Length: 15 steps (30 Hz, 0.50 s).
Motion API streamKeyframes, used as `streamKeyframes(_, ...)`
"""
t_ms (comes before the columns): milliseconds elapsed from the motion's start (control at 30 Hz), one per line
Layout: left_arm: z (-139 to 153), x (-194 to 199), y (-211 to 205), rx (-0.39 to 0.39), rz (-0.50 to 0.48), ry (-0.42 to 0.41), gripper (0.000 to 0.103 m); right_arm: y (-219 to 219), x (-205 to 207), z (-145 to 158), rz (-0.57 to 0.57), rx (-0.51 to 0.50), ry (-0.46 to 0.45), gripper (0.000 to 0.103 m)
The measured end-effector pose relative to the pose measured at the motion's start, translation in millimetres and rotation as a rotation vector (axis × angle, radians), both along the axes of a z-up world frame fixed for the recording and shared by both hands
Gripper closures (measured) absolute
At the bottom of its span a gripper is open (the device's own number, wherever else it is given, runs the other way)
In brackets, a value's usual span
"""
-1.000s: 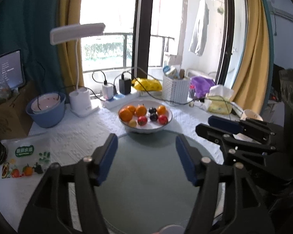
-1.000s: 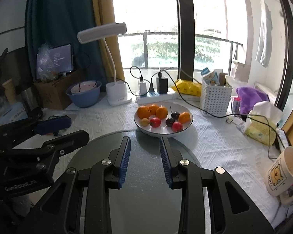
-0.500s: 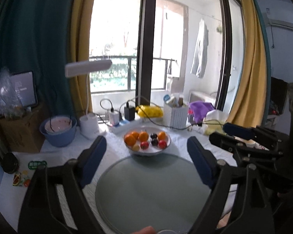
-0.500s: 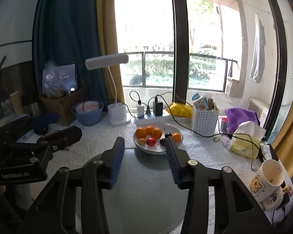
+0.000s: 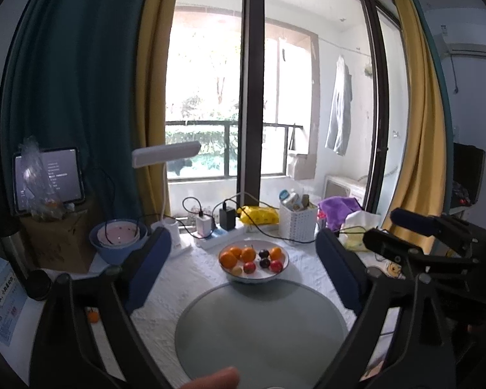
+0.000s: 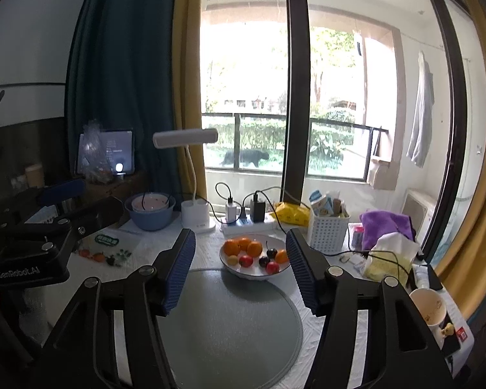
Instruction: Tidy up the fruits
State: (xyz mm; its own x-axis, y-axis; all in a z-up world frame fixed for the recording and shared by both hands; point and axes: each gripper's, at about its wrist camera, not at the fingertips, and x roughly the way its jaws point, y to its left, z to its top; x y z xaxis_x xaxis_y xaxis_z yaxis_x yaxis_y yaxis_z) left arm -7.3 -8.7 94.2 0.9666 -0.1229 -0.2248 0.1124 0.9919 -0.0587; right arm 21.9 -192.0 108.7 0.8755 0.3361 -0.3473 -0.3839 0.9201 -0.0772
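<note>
A white bowl (image 5: 283, 264) (image 6: 283, 270) of fruit sits past the far edge of a round grey glass plate (image 5: 259, 330) (image 6: 230, 327). It holds oranges (image 5: 228, 259) (image 6: 232, 247), red fruits (image 5: 249, 267) (image 6: 245, 261), dark plums (image 5: 264, 262) (image 6: 264, 261) and a small yellow fruit (image 5: 237, 270). My left gripper (image 5: 243, 270) hovers above the plate, its jaws opening with nothing between them. My right gripper (image 6: 239, 269) hangs beside it, jaws also opening and empty. Each gripper shows at the edge of the other's view.
White desk lamp (image 6: 191, 175), blue bowl (image 5: 118, 243) (image 6: 150, 217), power strip with chargers (image 5: 220, 236), white basket (image 6: 329, 230), purple cloth (image 6: 387, 227), tissue pack (image 6: 390, 257), a mug (image 6: 427, 308) at right. A fruit-printed bag (image 6: 107, 249) lies at left. A fingertip (image 5: 217, 379) shows at the bottom.
Both grippers have risen and drawn back from the bowl, tilting up toward the window. Both sets of jaws have spread wider, the right from nearly shut.
</note>
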Motion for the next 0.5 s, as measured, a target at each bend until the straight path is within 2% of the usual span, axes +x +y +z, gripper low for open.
streamKeyframes(500, 0.1, -2.3, 2.6, 0.003, 0.041, -0.007, 0.011, -3.3, -5.0, 3.6, -0.012, -0.001, -0.003, 0.04)
